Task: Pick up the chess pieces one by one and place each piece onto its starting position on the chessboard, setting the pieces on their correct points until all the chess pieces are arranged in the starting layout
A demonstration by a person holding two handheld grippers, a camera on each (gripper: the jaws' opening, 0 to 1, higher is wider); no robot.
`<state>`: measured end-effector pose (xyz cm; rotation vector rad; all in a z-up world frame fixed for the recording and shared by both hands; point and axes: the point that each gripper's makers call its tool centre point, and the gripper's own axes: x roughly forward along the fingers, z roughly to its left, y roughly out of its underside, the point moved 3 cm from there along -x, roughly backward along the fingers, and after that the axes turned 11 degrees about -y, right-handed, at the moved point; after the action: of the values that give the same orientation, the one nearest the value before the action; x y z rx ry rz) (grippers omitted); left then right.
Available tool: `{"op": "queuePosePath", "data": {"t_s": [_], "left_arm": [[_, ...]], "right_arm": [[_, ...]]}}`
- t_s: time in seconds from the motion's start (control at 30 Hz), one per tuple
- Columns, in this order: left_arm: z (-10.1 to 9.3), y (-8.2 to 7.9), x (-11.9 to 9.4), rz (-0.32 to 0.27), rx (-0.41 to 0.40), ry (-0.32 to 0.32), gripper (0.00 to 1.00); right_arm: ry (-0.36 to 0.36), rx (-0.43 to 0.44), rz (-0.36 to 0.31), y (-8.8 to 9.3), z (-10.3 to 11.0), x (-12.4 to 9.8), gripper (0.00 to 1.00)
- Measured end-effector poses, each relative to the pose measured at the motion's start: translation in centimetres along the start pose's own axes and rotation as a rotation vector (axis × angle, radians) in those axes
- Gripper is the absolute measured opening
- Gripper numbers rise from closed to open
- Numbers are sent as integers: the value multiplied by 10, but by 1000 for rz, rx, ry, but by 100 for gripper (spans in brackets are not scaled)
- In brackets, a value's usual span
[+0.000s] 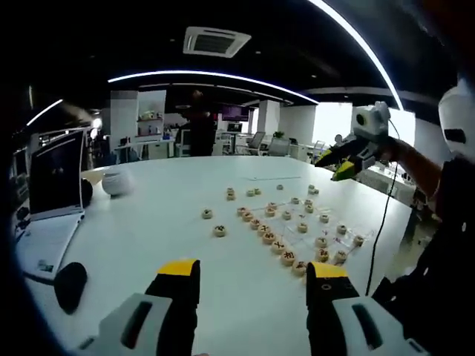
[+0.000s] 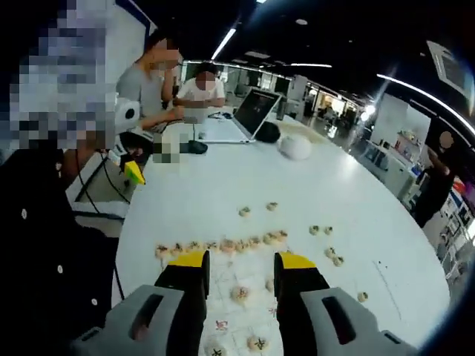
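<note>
Left tool (image 1: 252, 285): jaws wide apart, nothing between them, held above the near edge of the white surface (image 1: 148, 215).
Laptop (image 1: 56, 182): open at the far left of the surface.
Chess pieces (image 1: 269, 237): round discs in a slanting row right of centre, others loose nearby.
Right tool (image 2: 241, 271): jaws at a narrower gap, empty, over the chessboard (image 2: 237, 300).
Row of pieces (image 2: 223, 245): lined just beyond its tips.

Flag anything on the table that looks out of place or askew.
Two chess pieces lie off the transparent chessboard, apart from the row along its edge. A further small cluster is scattered farther back. Nothing looks spilled or damaged.
</note>
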<state>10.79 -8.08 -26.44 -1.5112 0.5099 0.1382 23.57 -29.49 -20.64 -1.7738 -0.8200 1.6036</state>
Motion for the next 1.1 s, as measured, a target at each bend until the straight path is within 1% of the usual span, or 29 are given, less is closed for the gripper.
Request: {"op": "queuePosePath", "data": {"t_s": [0.07, 0.13, 0.2, 0.23, 0.3, 0.4, 0.43, 0.53, 0.57, 0.63, 0.7, 0.77, 0.83, 0.93, 0.97, 1.0, 1.1], "left_arm": [[4, 1, -2, -2, -5, -7, 59], [5, 2, -3, -4, -9, -11, 59], [7, 2, -5, -6, -10, -16, 59], [8, 3, -6, -9, -13, -18, 59], [9, 3, -7, -12, -15, -21, 59], [9, 4, -8, -10, -15, -24, 59], [10, 4, -9, -11, -14, -24, 59], [11, 5, -12, -13, -22, -29, 59], [12, 6, -12, -14, -26, -32, 59], [14, 7, -13, -15, -31, -37, 59], [14, 8, -14, -16, -37, -37, 59], [14, 9, -14, -14, -37, -38, 59], [13, 10, -14, -12, -39, -37, 59], [14, 11, -14, -10, -42, -39, 59], [15, 11, -14, -9, -43, -40, 59], [15, 11, -14, -8, -44, -42, 59], [16, 11, -13, -5, -46, -44, 59]], "right_arm": [[-37, -31, 32, -10, -2, 16, 36], [-79, -61, 70, -22, -6, 38, 36], [-113, -72, 103, -26, -8, 55, 35], [-137, -77, 123, -29, -10, 68, 35], [-166, -89, 165, -30, -13, 89, 35], [-211, -104, 241, -23, -10, 119, 35], [-214, -108, 257, -20, -10, 122, 35], [-236, -128, 317, -14, -11, 146, 35], [-242, -133, 343, -12, -18, 155, 35], [-237, -134, 359, -11, -28, 171, 35], [-258, -102, 386, -6, -30, 181, 35], [-256, -104, 392, -6, -39, 190, 34], [-258, -89, 405, -3, -42, 197, 33], [-260, -78, 424, 2, -44, 204, 32], [-259, -77, 427, 3, -50, 206, 31], [-261, -73, 432, 3, -51, 207, 30], [-259, -62, 441, 5, -49, 210, 28]]}}
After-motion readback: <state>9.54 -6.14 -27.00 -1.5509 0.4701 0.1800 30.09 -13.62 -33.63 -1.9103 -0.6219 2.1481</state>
